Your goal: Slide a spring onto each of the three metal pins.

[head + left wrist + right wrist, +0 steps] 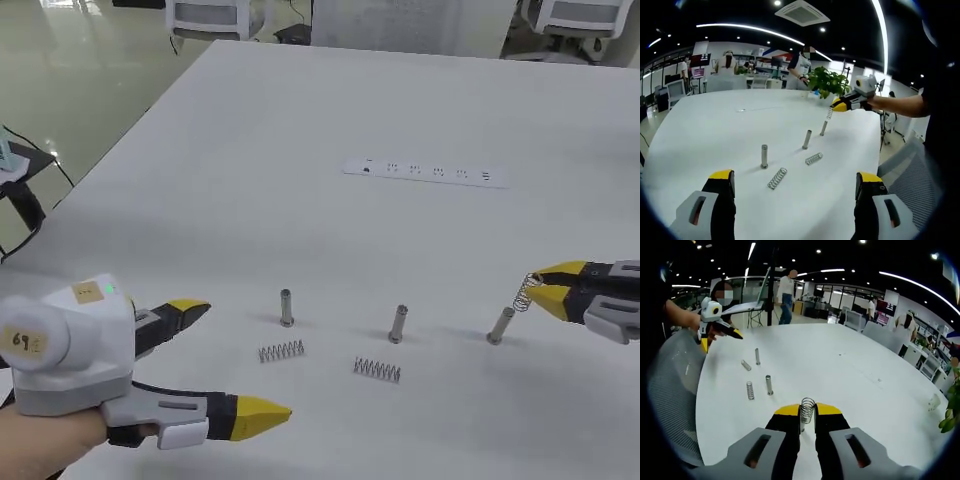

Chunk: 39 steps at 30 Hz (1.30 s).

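My right hand-held gripper (545, 283) is clenched on a spring (524, 292), held just above the rightmost pin (500, 326): the first threading, I judge. Next I must line the coil's bore over the pin's tip and lower it. My left hand-held gripper (245, 358) hangs released. Near the two bare pins (398, 323), two more springs (281, 351) lie on the surface (300, 150). The power strip (425, 172) sits well apart, and nothing blocks the way.

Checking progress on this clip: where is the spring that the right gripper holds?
In the head view the spring sits far right on the table, clamped at the tips of the right gripper, just above the top of the rightmost pin.
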Each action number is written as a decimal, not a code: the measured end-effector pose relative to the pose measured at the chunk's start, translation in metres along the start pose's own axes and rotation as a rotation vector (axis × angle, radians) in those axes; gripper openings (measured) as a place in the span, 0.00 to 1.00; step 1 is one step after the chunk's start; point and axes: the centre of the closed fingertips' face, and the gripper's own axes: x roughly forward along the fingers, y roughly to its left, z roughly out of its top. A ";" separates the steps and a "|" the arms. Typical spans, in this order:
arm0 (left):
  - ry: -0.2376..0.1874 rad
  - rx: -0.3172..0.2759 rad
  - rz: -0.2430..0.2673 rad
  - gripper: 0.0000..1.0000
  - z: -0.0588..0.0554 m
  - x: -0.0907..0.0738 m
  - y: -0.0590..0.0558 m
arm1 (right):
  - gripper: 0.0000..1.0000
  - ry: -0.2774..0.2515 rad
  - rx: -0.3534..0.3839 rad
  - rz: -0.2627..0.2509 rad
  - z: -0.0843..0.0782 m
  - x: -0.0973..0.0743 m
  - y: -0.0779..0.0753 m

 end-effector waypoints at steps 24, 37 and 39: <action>0.008 -0.009 0.007 0.98 -0.004 -0.003 0.001 | 0.07 0.008 0.020 0.017 -0.003 0.010 0.003; 0.002 -0.007 0.010 0.98 -0.001 -0.004 0.003 | 0.07 0.022 0.018 0.015 -0.009 0.011 0.004; 0.003 -0.007 0.011 0.98 -0.001 -0.004 0.003 | 0.07 0.021 0.021 0.015 -0.010 0.011 0.004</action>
